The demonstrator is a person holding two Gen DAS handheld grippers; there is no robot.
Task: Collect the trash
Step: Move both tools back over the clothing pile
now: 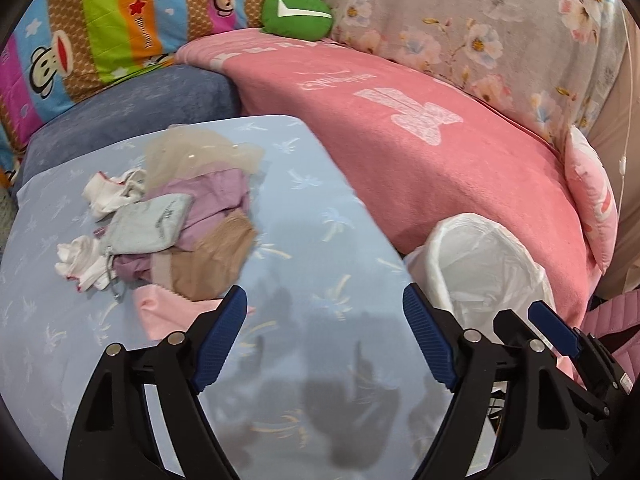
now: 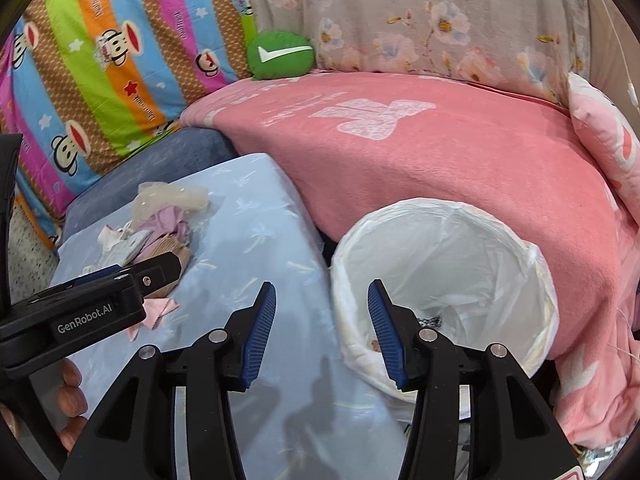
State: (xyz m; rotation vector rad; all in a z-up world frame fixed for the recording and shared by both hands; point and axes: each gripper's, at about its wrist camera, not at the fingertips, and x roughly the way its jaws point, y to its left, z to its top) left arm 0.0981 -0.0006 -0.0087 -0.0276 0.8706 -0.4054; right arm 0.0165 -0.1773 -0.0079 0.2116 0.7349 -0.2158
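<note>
A small heap of soft scraps [image 1: 192,232] lies on the light blue table cover [image 1: 328,216]: white socks, a grey pouch, purple and tan cloth, a pink piece and clear wrapping. My left gripper [image 1: 326,336] hovers just in front of the heap, open, with nothing between its blue pads. To the right stands a bin with a white bag liner [image 2: 460,248], also seen in the left wrist view as the bin [image 1: 480,256]. My right gripper [image 2: 322,320] is open and bare over the table's edge and the bin's near rim. Small bits lie at the bin's bottom.
A pink blanket [image 2: 440,148] covers the sofa behind the bin. On the sofa are a green round cushion [image 2: 280,58], a striped monkey-print pillow [image 2: 112,60] and a floral cover [image 2: 440,16]. A blue-grey cushion [image 1: 140,104] sits behind the table. A hand [image 2: 72,400] holds the left gripper.
</note>
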